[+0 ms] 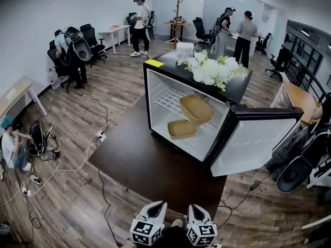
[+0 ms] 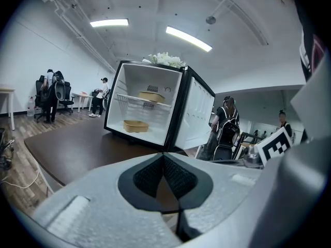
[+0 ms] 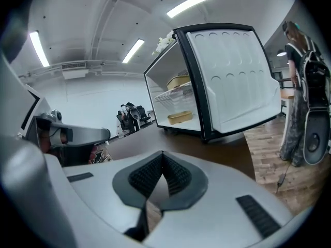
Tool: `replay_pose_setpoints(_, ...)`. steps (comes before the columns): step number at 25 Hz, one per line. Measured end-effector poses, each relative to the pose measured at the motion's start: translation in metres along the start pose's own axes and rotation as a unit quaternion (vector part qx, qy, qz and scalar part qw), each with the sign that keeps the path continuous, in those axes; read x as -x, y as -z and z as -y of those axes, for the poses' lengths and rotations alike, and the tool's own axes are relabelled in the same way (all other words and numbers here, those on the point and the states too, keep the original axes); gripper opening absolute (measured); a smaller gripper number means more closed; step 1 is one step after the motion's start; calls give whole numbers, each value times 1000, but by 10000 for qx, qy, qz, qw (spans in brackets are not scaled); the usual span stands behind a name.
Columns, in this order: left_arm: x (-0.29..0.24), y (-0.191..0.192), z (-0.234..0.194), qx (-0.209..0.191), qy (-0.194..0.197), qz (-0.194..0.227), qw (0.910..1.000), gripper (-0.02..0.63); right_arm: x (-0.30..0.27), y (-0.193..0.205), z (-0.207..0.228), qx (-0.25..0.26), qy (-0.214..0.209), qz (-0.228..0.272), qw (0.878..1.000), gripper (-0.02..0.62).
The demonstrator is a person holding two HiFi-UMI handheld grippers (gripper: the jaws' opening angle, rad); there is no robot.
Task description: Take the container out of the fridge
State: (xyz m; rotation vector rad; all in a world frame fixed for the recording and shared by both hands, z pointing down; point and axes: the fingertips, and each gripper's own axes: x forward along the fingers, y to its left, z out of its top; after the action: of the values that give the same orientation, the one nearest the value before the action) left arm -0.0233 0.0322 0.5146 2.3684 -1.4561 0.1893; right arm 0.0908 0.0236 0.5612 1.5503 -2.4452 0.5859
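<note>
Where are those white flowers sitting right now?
In the head view, the white flowers lie on top of the open fridge, just right of a small white box.

Black fridge [image 1: 165,62] — white inside; tan containers [image 1: 196,108] [image 1: 182,129] — dark-brown table [image 1: 150,169].

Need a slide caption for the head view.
Open fridge on dark table holds upper container and lower container; left claw, right claw shut.

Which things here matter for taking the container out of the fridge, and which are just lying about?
Job: fridge, its open door, upper container on the wire shelf, lower container on the fridge floor, left gripper, right gripper (both shut).
Lying about: flowers, white box, yellow note, all on the fridge top.
</note>
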Motion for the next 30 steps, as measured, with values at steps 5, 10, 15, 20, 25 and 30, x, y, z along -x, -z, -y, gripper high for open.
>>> replay_pose_setpoints(5, -29, -11, 1, 140, -211, 121, 9996, 9, -18, -18, 15, 32, -278, 64, 9996, 8)
replay_pose_setpoints(10, -46, -8, 5, 277, -457, 125, 9985, 9, -22, -20, 30, 109, -491, -47, 9987, 8)
replay_pose_setpoints(15, -53, -4, 2, 408, -704, 150, 9966, 9, -29, -24, 45, 177, -553, -68, 9983, 8)
replay_pose_setpoints(20, -60, -9, -2, 401, -784, 145, 9960, 9, -32, -33, 54, 101, -487, 28, 9988, 8)
replay_pose_setpoints(25, -77, -23, -12, 413, -808, 242, 9956, 9, -35, -36, 55, 157, -536, 30, 9984, 8)
replay_pose_setpoints(30, -92, -36, -24, 386, -754, 220, 9962, 9, -42, -41, 58, 97, -421, 41, 9991, 8)
